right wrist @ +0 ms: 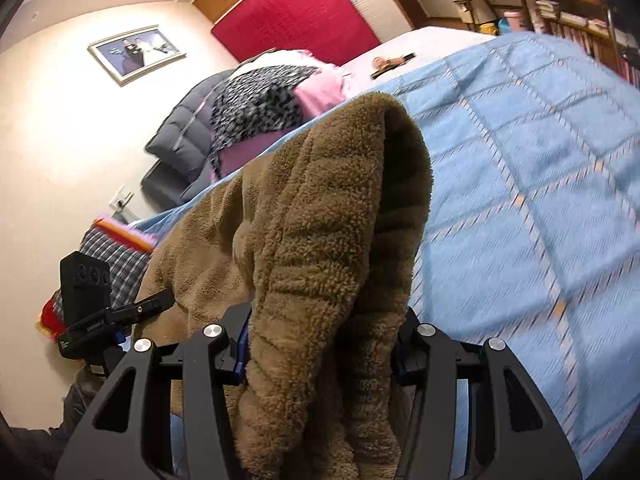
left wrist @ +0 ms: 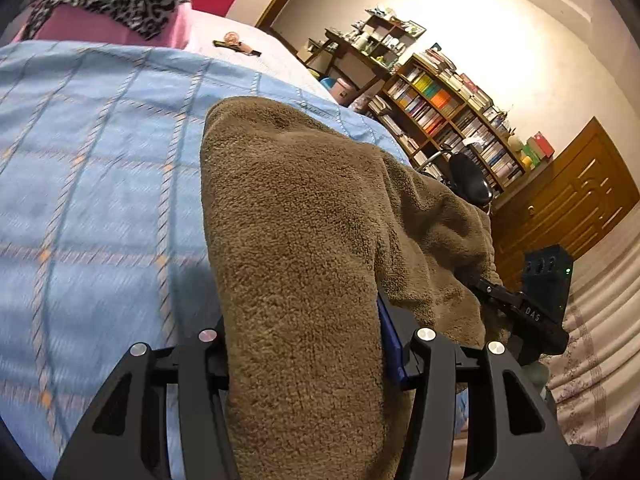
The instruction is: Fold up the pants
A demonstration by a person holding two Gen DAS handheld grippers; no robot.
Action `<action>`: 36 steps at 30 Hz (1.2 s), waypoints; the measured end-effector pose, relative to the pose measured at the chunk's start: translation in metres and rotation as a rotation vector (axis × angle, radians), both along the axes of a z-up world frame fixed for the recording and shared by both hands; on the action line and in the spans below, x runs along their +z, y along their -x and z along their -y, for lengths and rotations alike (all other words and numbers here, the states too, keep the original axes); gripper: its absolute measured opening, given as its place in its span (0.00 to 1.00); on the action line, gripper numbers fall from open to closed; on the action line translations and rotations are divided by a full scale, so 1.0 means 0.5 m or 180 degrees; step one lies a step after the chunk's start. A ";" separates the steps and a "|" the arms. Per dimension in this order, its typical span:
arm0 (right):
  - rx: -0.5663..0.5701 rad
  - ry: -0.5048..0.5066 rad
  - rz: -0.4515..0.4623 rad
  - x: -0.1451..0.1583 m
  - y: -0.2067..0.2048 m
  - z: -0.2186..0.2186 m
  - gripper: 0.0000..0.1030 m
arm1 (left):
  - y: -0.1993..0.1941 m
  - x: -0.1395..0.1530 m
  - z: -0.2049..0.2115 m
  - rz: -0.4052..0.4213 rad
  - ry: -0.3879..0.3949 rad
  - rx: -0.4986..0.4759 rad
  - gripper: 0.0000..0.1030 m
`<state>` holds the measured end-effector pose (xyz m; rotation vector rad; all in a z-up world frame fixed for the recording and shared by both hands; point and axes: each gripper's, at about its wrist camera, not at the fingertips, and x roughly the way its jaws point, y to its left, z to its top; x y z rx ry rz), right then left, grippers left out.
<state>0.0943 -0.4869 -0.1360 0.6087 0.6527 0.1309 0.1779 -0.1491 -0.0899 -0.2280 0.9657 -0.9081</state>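
Note:
Brown fleece pants (left wrist: 304, 240) lie over the edge of a bed with a blue checked cover (left wrist: 100, 184). My left gripper (left wrist: 312, 356) is shut on one end of the pants, and the fabric hides its fingertips. My right gripper (right wrist: 320, 352) is shut on the other end of the pants (right wrist: 328, 240), with the ribbed edge bunched between its fingers. Each gripper shows in the other's view: the right one at lower right in the left wrist view (left wrist: 532, 312), the left one at lower left in the right wrist view (right wrist: 104, 320).
A pile of pink and leopard-print clothes (left wrist: 120, 4) and a dark puffer jacket (right wrist: 180, 136) lie at the bed's far end. Small items (left wrist: 236, 44) sit on the white sheet. A bookshelf (left wrist: 448, 120), an office chair (left wrist: 468, 180) and wooden doors (left wrist: 568, 200) stand to the right.

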 end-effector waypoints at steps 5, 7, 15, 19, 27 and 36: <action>-0.0153 0.0097 0.0010 0.006 -0.060 0.098 0.50 | -0.079 -0.018 0.111 -0.0052 0.0045 -0.0094 0.51; -0.0172 0.0114 -0.0005 0.000 -0.091 0.125 0.50 | -0.109 -0.029 0.142 -0.0052 0.0059 -0.0105 0.51; -0.0166 0.0166 -0.0194 -0.082 -0.217 0.211 0.50 | -0.201 -0.093 0.231 -0.0045 -0.0068 -0.0039 0.51; -0.0192 0.0365 -0.0349 -0.125 -0.250 0.217 0.50 | -0.228 -0.147 0.257 -0.0062 -0.0154 -0.0020 0.51; -0.0369 0.0264 -0.0398 -0.148 -0.216 0.244 0.59 | -0.203 -0.164 0.255 0.0178 -0.0348 0.0011 0.66; -0.0705 0.0878 -0.0374 -0.090 -0.107 0.188 0.59 | -0.120 -0.123 0.229 0.0552 -0.0581 0.0090 0.73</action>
